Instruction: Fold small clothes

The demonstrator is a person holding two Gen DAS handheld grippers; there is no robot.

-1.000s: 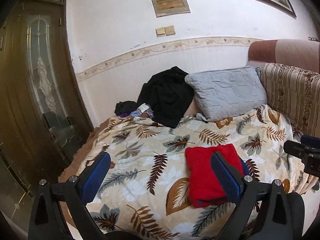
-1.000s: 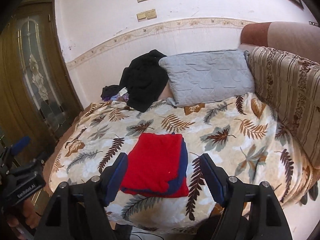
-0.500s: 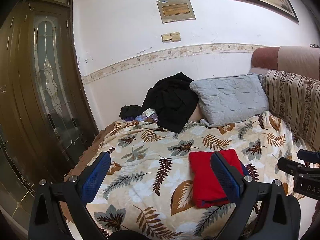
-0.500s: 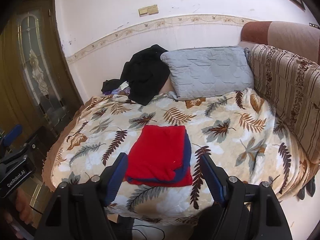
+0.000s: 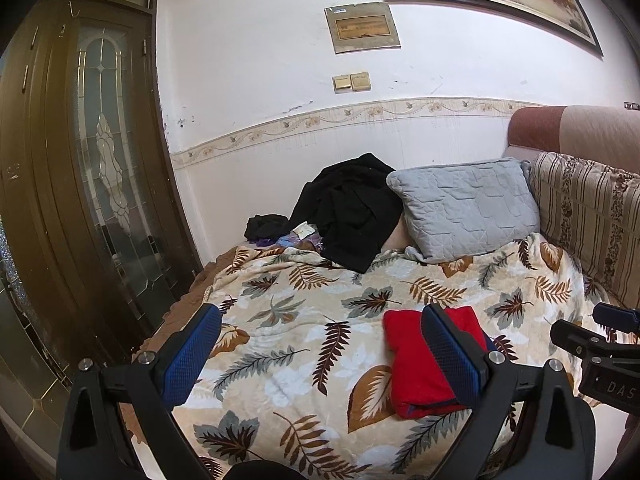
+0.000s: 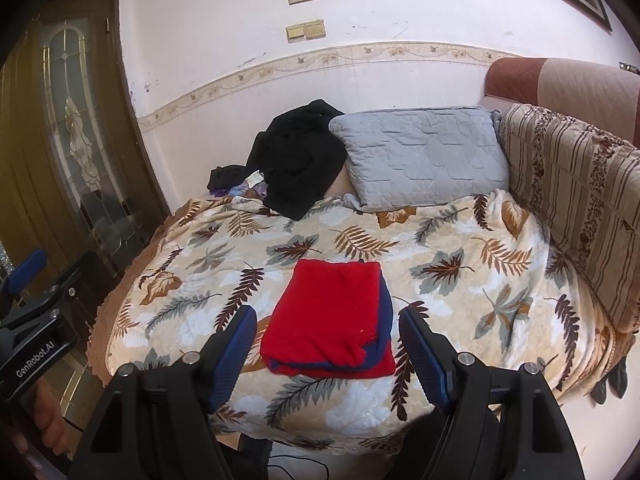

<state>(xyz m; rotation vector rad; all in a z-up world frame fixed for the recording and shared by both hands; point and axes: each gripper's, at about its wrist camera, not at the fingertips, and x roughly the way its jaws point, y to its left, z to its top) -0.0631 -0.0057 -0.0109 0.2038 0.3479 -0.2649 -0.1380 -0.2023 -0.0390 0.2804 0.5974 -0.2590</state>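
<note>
Both the left gripper (image 5: 320,344) and right gripper (image 6: 328,344) hang wide and empty short of the red garment (image 6: 332,316), apparently because its 2 layers already lie folded.

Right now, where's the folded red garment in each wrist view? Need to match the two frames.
Left wrist: folded red garment sits lower right on the leaf-print blanket, partly hidden behind the left gripper's right finger.
Right wrist: it lies low centre, in full view between the open fingers of the right gripper.
Shared landmark: grey quilted pillow against the wall.
</note>
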